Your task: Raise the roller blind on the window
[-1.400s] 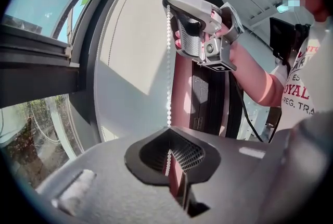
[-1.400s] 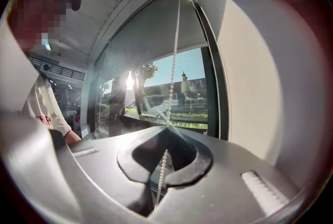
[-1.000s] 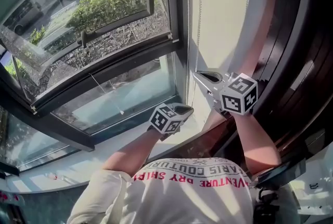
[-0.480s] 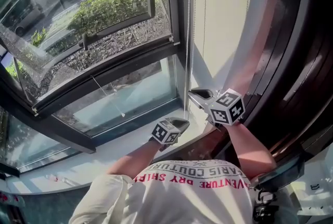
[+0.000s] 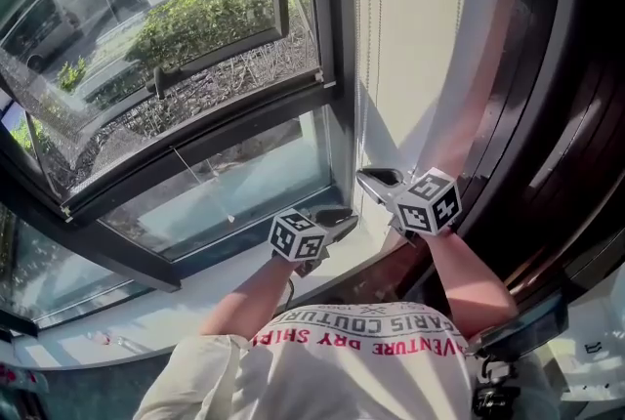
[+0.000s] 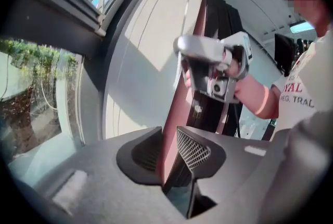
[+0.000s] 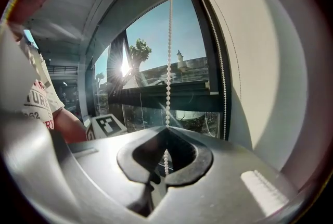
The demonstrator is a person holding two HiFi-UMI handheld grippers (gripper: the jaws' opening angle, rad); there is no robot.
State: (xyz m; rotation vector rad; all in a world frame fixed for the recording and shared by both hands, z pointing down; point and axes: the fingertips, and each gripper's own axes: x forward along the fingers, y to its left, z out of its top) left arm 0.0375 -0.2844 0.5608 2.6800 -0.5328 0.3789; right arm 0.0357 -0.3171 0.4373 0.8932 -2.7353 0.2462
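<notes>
Red print on the person's white shirt (image 5: 363, 352) reads "COUTURE DRY SHIR". The bead chain (image 7: 168, 61) hangs vertically beside the cream roller blind (image 5: 415, 37), right of the window (image 5: 195, 66). The right hand-held gripper (image 5: 376, 180) is clamped on that chain. The left hand-held gripper (image 5: 342, 216), its jaws just opening, holds nothing.

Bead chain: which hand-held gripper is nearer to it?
Right. The right hand-held gripper is shut on the bead chain; the left hand-held gripper, jaws just opened and empty, sits apart to its left.
</notes>
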